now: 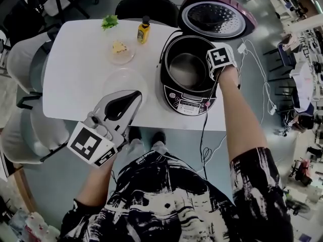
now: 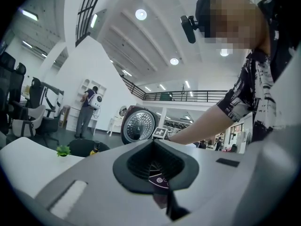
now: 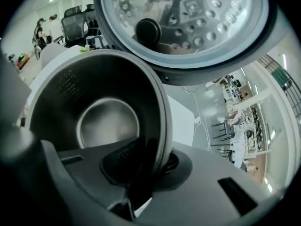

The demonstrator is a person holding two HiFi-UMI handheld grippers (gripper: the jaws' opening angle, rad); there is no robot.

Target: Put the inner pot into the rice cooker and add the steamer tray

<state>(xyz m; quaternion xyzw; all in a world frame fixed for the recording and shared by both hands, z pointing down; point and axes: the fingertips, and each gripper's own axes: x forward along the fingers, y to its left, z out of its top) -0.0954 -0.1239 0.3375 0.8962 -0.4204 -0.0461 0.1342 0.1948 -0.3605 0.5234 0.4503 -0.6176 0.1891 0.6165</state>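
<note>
The dark rice cooker (image 1: 187, 105) stands on the white table's (image 1: 75, 79) right part with its lid (image 1: 217, 14) swung up. The metal inner pot (image 1: 187, 67) is down in the cooker's opening. My right gripper (image 1: 213, 75) points steeply down and is shut on the pot's right rim. In the right gripper view the pot (image 3: 94, 112) fills the left half, its rim clamped in my right gripper (image 3: 151, 160), under the lid (image 3: 188, 22). A clear round steamer tray (image 1: 125, 79) lies left of the cooker. Just short of it, my left gripper (image 1: 136, 95) is shut and holds nothing.
A small clear bowl with food (image 1: 120, 49), a yellow bottle (image 1: 144, 30) and a green plant (image 1: 109, 21) stand at the table's back. Grey chairs (image 1: 25, 59) flank the left side. The cooker's white cord (image 1: 255, 59) trails off to the right.
</note>
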